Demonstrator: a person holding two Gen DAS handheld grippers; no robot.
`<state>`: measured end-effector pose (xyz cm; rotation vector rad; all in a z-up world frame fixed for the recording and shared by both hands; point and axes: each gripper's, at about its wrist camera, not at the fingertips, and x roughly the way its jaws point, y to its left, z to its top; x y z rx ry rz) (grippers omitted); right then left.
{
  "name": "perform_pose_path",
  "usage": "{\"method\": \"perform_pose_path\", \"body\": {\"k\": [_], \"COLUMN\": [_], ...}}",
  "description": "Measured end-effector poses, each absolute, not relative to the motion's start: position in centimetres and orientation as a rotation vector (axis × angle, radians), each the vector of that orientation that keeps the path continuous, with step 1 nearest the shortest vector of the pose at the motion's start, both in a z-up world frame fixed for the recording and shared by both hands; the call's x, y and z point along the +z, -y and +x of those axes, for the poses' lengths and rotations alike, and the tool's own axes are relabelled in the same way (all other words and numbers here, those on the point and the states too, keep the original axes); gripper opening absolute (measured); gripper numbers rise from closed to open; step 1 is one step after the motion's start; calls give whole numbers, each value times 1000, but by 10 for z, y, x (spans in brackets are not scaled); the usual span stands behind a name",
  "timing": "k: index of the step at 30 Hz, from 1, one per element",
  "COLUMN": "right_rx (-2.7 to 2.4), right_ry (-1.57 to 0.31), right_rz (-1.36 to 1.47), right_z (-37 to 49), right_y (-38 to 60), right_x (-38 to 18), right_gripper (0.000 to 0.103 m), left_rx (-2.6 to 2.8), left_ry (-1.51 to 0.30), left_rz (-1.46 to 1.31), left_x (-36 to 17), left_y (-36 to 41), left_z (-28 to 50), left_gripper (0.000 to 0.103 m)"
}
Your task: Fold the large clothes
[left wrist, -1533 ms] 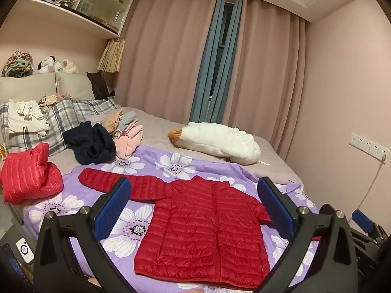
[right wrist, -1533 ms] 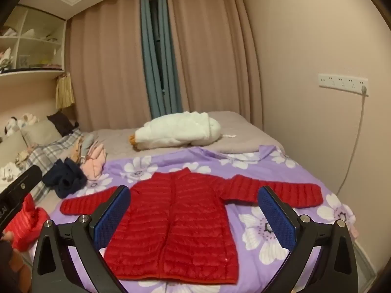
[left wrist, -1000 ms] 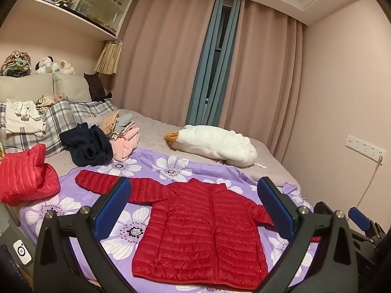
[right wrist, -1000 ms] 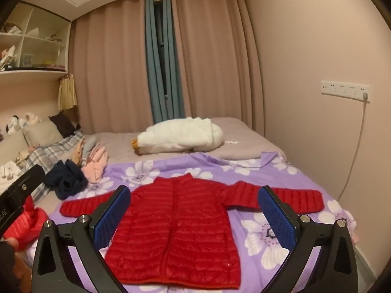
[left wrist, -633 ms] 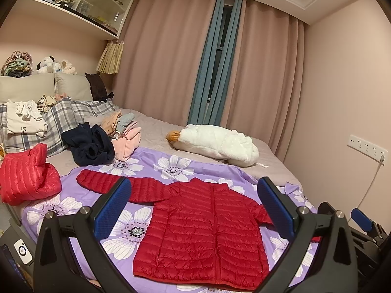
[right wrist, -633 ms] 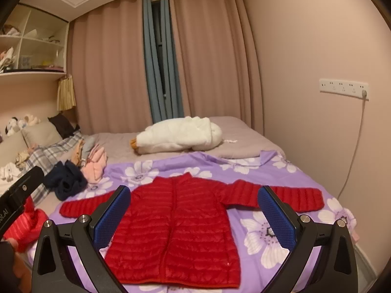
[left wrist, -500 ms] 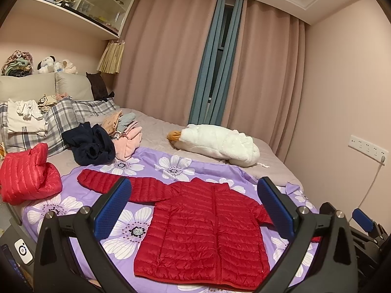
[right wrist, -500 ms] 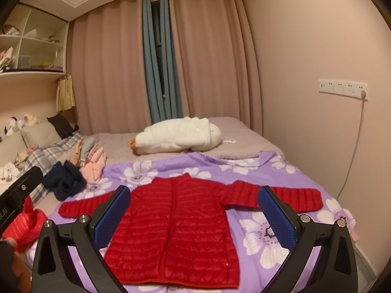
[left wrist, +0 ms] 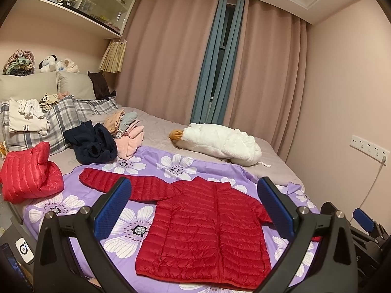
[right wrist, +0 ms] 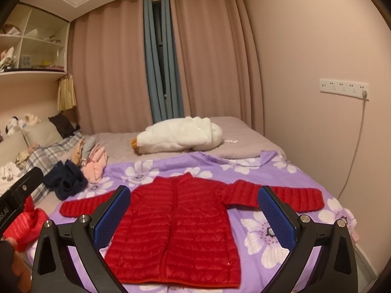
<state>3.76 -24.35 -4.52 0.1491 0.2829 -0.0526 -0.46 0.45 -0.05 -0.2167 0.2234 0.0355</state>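
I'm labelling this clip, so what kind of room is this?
A home bedroom, most likely: a bed with pillows, floor-length curtains, and a red puffer jacket spread out for folding.

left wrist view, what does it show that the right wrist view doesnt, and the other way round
Only the left wrist view shows the folded white shirt on the plaid pillow and the whole bundled red jacket. Only the right wrist view shows the spread red jacket's right sleeve laid out in full. Both show that jacket flat on the purple flowered sheet, the white coat behind it, and open grippers.
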Motion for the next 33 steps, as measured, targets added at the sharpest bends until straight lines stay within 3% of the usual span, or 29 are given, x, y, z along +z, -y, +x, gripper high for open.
{"method": "perform_pose_path", "body": {"k": [33], "right_rx": [-57], "right_ry": [-275], "right_rz": [142], "right_z": [35], "right_y": [243], "right_x": [-47], "right_gripper": [103], "left_rx": [40], "left_ry": [-226], "left_rz": [-205], "left_x": [1], "left_y": [-5], "left_z": [-10], "left_gripper": [103]}}
